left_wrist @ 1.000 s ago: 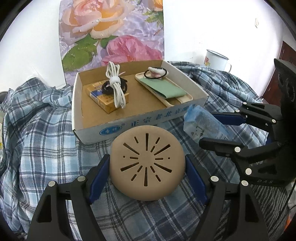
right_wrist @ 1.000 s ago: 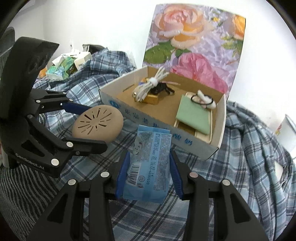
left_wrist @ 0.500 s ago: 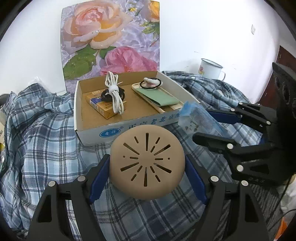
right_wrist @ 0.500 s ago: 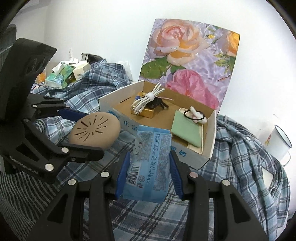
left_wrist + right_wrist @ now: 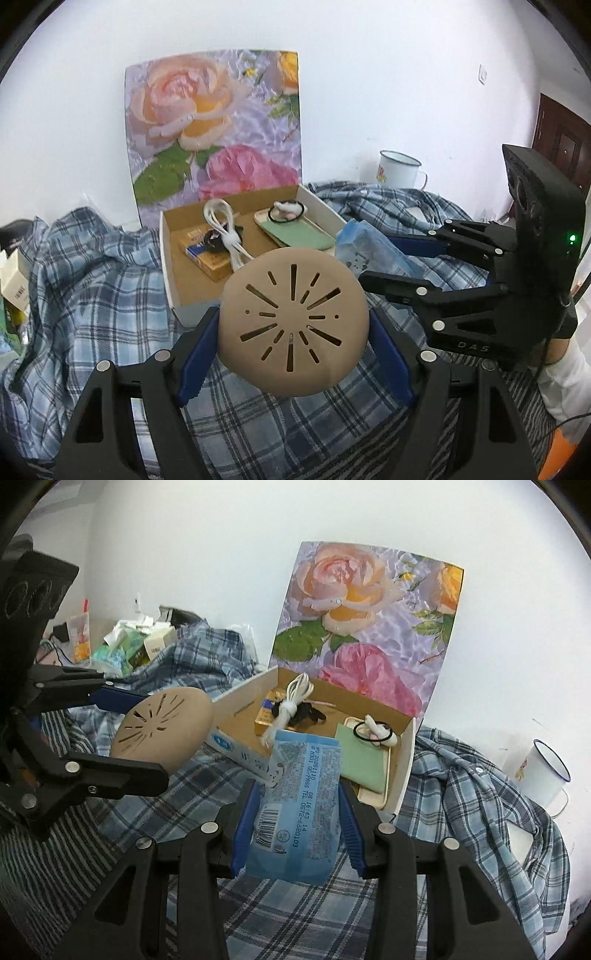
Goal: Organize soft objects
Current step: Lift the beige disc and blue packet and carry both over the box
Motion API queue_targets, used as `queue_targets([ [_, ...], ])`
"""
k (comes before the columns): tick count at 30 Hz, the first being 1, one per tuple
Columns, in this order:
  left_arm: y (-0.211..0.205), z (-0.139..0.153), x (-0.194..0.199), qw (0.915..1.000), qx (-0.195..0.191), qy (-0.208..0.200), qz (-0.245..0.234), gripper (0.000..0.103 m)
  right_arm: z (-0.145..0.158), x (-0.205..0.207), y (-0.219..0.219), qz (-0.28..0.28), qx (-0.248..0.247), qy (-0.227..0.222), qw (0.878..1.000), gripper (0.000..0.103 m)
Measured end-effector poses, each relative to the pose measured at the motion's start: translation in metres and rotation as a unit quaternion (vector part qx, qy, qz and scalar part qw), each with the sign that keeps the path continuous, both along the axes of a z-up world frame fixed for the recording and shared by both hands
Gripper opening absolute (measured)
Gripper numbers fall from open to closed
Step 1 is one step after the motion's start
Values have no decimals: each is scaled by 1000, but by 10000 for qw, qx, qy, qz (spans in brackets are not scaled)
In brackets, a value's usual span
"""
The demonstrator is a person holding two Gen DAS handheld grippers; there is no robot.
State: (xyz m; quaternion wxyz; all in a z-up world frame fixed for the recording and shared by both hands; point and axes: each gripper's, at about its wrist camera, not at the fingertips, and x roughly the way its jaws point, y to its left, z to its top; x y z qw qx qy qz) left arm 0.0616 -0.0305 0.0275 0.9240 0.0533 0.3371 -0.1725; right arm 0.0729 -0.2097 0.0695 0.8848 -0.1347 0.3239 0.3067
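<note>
My left gripper is shut on a round tan pad with slit holes, held above the plaid cloth in front of the open cardboard box. The right gripper is shut on a blue tissue packet, raised just before the box's near wall. Each gripper shows in the other's view: the right one with the packet, the left one with the pad. Inside the box lie a white coiled cable, a yellow pack, a green case and a hair tie.
A rumpled blue plaid shirt covers the surface. A flower poster leans on the white wall behind the box. An enamel mug stands at the back right. Small boxes and packets pile up at the far left. A white sleeve shows at the right.
Both grippers have risen with their loads and tilted up, so the box sits lower and smaller in view. The pad now overlaps the box's front wall.
</note>
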Motion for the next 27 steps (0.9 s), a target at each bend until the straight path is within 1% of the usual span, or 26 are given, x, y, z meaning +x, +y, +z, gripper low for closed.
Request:
queue_targets([
  [4,2,7,-5,9999,-11,-156,48,80,14,-3,-5,-36,164,-105,9998,42],
  [7,3,17,-9,9995,-27,-303,74,80,32,-9,-6,-61,248,-306,9992,42],
  [13,4,53,-22,9970,-73,-761,116,80,70,-18,-7,-94,335,-747,9966,42],
  [17,6,76,-27,9947,-83,-1015,146,80,89,-18,-7,-137,384,-906,9950,42],
  [22,8,111,-32,9897,-3,-1415,210,80,123,-17,-8,-161,520,-1268,9904,42],
  [27,8,149,-41,9802,-1,-1954,318,80,164,-16,-13,-235,725,-1724,9821,42],
])
